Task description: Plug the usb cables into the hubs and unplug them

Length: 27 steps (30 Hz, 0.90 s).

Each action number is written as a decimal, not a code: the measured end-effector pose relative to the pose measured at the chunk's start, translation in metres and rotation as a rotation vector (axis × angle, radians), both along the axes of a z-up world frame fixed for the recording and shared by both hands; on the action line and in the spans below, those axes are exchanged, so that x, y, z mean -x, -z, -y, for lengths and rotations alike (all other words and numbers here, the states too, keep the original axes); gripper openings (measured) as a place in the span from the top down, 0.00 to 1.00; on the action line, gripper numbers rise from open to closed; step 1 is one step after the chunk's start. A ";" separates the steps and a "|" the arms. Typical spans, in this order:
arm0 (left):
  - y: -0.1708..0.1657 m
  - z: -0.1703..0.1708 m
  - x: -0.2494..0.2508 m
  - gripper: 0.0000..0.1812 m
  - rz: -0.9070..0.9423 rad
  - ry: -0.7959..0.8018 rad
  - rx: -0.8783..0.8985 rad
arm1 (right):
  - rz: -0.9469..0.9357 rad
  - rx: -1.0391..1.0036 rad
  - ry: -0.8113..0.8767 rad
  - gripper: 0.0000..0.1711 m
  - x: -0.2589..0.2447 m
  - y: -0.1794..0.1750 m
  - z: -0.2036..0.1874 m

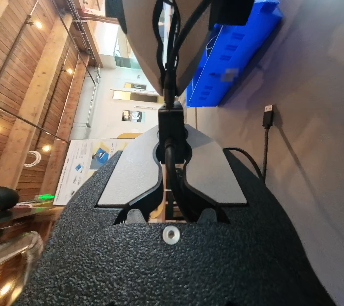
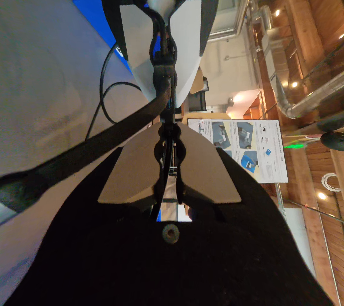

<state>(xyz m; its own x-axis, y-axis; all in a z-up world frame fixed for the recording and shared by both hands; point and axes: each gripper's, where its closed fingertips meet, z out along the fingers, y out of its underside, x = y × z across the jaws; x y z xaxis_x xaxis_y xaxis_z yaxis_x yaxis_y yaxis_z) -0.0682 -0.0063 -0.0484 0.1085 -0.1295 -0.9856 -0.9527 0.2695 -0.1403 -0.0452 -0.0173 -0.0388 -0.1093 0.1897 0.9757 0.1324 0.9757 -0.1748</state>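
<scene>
In the left wrist view my left gripper (image 1: 170, 129) is shut on a small black USB hub (image 1: 170, 120), held in the air beside the grey table (image 1: 307, 92). The hub's own cable (image 1: 169, 159) runs back between my fingers. My right gripper (image 1: 169, 83) faces it from above, shut on a black USB plug (image 1: 169, 94) whose tip meets the hub's end. In the right wrist view my right gripper (image 2: 169, 126) is shut on that plug (image 2: 168, 120). The left gripper (image 2: 164, 73) holds the hub (image 2: 163, 75) opposite. How deep the plug sits is hidden.
A loose USB-A plug (image 1: 268, 115) with its cable lies on the table. A blue plastic bin (image 1: 232, 55) stands behind it. A thick black cable (image 2: 93, 139) and a thin looped one (image 2: 104, 92) cross the table. A printed poster board (image 2: 242, 148) stands farther off. Less than 4 cm separates the two grippers' tips.
</scene>
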 end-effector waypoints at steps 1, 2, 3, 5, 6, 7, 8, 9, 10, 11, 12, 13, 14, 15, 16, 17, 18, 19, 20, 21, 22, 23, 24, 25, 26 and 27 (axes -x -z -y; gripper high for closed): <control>0.000 0.001 -0.001 0.91 -0.010 -0.003 0.005 | 0.005 0.007 -0.012 0.96 -0.001 0.001 0.001; 0.001 0.003 -0.003 0.91 -0.012 0.001 0.016 | 0.010 0.026 -0.031 0.96 -0.002 0.001 0.002; 0.002 0.004 -0.006 0.92 -0.014 0.010 0.022 | 0.017 0.032 -0.049 0.96 -0.003 0.002 0.003; 0.000 0.012 -0.024 0.92 0.014 0.102 0.033 | 0.033 0.046 -0.079 0.95 -0.002 0.005 0.007; 0.000 0.020 -0.044 0.92 0.042 0.184 0.049 | 0.041 0.045 -0.086 0.95 0.000 0.009 0.008; 0.000 0.022 -0.053 0.91 0.013 0.191 0.040 | 0.021 0.025 -0.093 0.96 0.001 0.008 0.008; -0.001 0.020 -0.053 0.91 -0.031 0.157 0.016 | -0.002 0.026 -0.105 0.96 0.002 0.006 0.008; -0.004 0.021 -0.052 0.91 -0.022 0.160 0.014 | -0.009 0.051 -0.123 0.95 0.001 0.004 0.009; -0.007 0.022 -0.052 0.91 0.018 0.187 0.016 | -0.018 0.056 -0.136 0.95 0.001 0.002 0.010; -0.009 0.024 -0.051 0.91 0.042 0.218 0.001 | -0.030 0.040 -0.140 0.95 0.001 0.000 0.011; -0.010 0.024 -0.049 0.91 0.047 0.234 -0.014 | -0.039 0.027 -0.136 0.95 0.002 -0.001 0.010; -0.011 0.023 -0.047 0.90 0.047 0.239 -0.025 | -0.045 0.016 -0.130 0.95 0.002 -0.002 0.009; -0.012 0.022 -0.046 0.90 0.056 0.243 -0.035 | -0.048 0.007 -0.123 0.95 0.002 -0.002 0.008; -0.012 0.021 -0.045 0.89 0.067 0.246 -0.047 | -0.048 0.003 -0.113 0.95 0.002 -0.002 0.006; -0.013 0.019 -0.043 0.89 0.077 0.247 -0.059 | -0.050 0.001 -0.105 0.92 0.002 -0.002 0.004; -0.014 0.018 -0.040 0.89 0.089 0.250 -0.066 | -0.055 -0.001 -0.099 0.93 0.002 -0.003 0.002; -0.014 0.017 -0.039 0.89 0.107 0.257 -0.067 | -0.062 0.000 -0.099 0.94 0.002 -0.004 0.002; -0.014 0.018 -0.039 0.90 0.127 0.275 -0.059 | -0.071 0.005 -0.102 0.94 0.002 -0.004 0.002; -0.015 0.019 -0.038 0.90 0.143 0.290 -0.057 | -0.085 0.014 -0.108 0.92 0.003 -0.006 0.003; -0.018 0.021 -0.037 0.91 0.158 0.309 -0.065 | -0.101 0.030 -0.115 0.93 0.002 -0.009 0.003; -0.020 0.023 -0.036 0.91 0.177 0.327 -0.069 | -0.113 0.049 -0.119 0.90 0.000 -0.013 0.002; -0.024 0.025 -0.034 0.91 0.197 0.345 -0.074 | -0.119 0.068 -0.120 0.87 -0.003 -0.015 0.000; -0.028 0.028 -0.033 0.91 0.218 0.362 -0.084 | -0.121 0.086 -0.126 0.87 -0.006 -0.018 0.000; -0.032 0.032 -0.031 0.91 0.239 0.380 -0.090 | -0.126 0.103 -0.138 0.87 -0.008 -0.020 0.000; -0.035 0.035 -0.030 0.91 0.257 0.396 -0.092 | -0.132 0.115 -0.157 0.87 -0.011 -0.022 0.002; -0.037 0.038 -0.029 0.91 0.267 0.408 -0.092 | -0.137 0.120 -0.174 0.88 -0.012 -0.024 0.005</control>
